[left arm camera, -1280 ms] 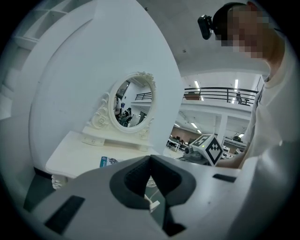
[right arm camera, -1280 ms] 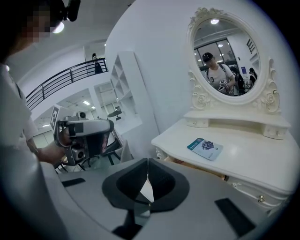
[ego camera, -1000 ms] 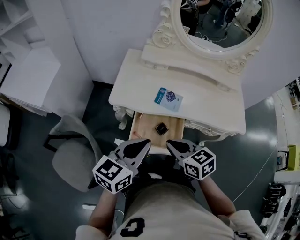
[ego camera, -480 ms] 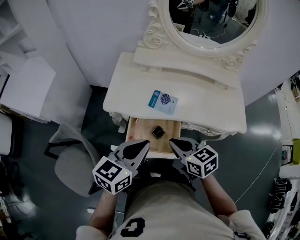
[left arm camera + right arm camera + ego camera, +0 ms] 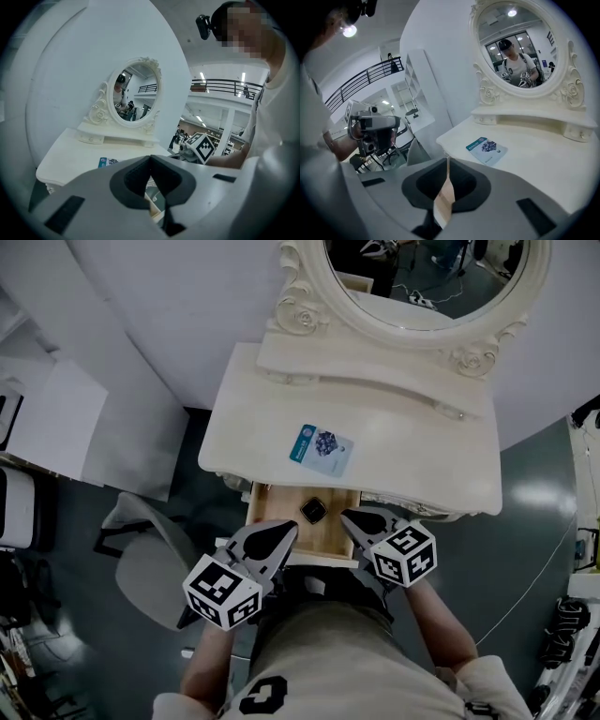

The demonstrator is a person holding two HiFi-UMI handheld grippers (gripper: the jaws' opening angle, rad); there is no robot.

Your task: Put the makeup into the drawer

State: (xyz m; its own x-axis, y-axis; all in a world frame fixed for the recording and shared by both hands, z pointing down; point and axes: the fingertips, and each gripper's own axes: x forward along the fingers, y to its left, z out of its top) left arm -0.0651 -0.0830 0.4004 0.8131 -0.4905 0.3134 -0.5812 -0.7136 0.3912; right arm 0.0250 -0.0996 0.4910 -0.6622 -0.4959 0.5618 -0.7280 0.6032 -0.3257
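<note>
The left tool (image 5: pixel 285 534) and right tool (image 5: pixel 350 520) are being held closed, empty, at the open drawer's (image 5: pixel 272 505) front, makeup (image 5: pixel 312 512) lying inside. An even 2-tool push is being advised.

Vanity table (image 5: pixel 422 460) has the mirror (image 5: pixel 422 277) standing along its back edge, on a little raised shelf (image 5: pixel 375 371). A flat packet (image 5: pixel 321 447) lies on the top, about mid-width and closer to the front edge. The drawer (image 5: pixel 337 526) is pulled out from under that front edge, and the compact (image 5: pixel 312 511) sits inside it, more toward the table end. The chair (image 5: pixel 150 563) is off the table's front left corner. The left gripper (image 5: pixel 292 526) and right gripper (image 5: pixel 344 517) are over the drawer's outer part, one either side of the compact.
</note>
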